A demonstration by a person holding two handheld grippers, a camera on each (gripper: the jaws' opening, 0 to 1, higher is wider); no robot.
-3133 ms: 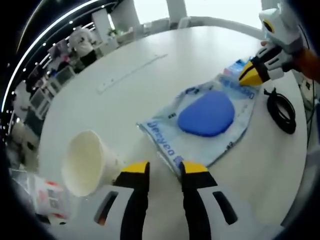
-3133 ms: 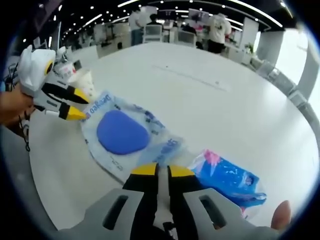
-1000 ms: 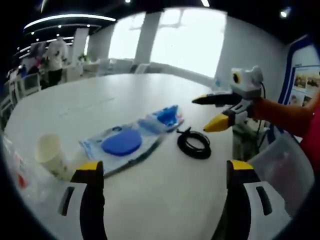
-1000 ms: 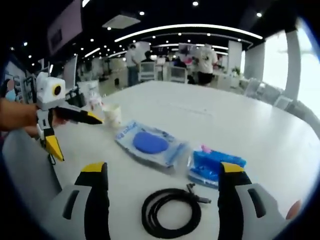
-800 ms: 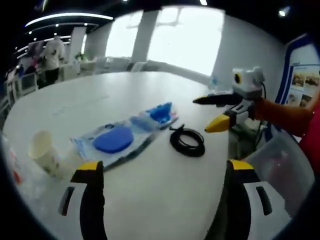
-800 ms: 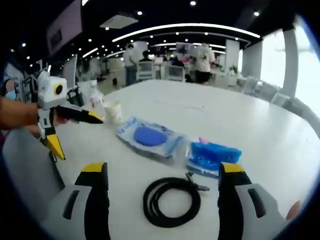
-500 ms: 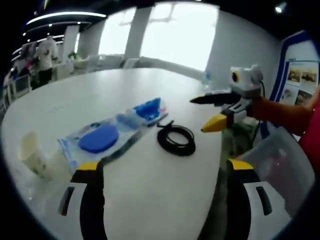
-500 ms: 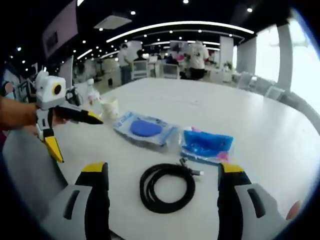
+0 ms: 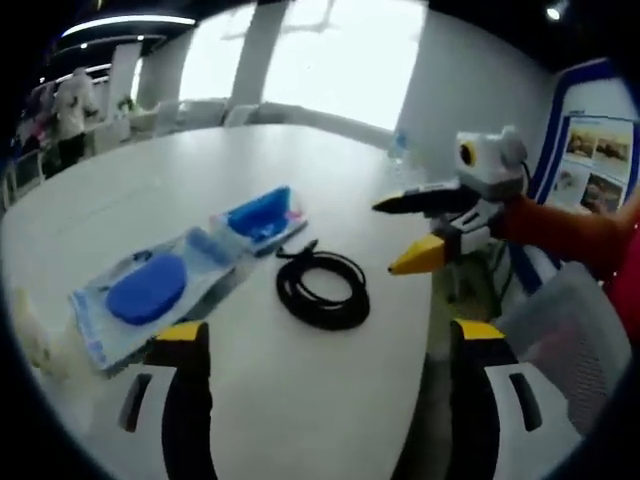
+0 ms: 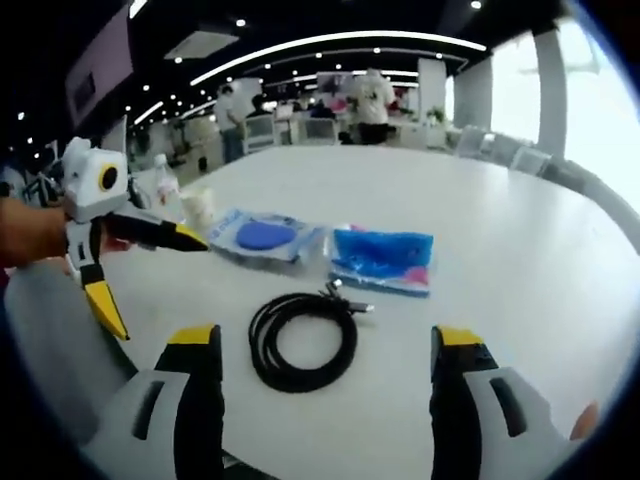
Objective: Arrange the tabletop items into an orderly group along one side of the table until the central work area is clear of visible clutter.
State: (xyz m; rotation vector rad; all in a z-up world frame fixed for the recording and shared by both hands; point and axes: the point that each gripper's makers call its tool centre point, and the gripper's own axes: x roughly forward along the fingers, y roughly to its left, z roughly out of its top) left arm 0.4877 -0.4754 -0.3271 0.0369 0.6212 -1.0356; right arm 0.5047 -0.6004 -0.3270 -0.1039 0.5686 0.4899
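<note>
Holding both tools up off the white table (image 10: 520,250), I have swung my view since half a second ago: in the left gripper view the items sit further left and nearer, and the paper cup (image 9: 30,335) has slid almost out at the left edge, blurred. My left gripper (image 9: 325,345) has its jaws spread wide, pinching nothing; my right gripper (image 10: 325,350) is spread wide too and empty. Three seconds ago both were pressed nearly together over the pouch.

In the right gripper view the black cable coil (image 10: 303,340) lies nearest, between my jaws, its plug end pointing far and right toward the blue packet (image 10: 383,258). That packet lies just right of the clear pouch with the blue pad (image 10: 262,238), and the cup (image 10: 202,208), I think, stands left of the pouch. The items run left to right across the table.
</note>
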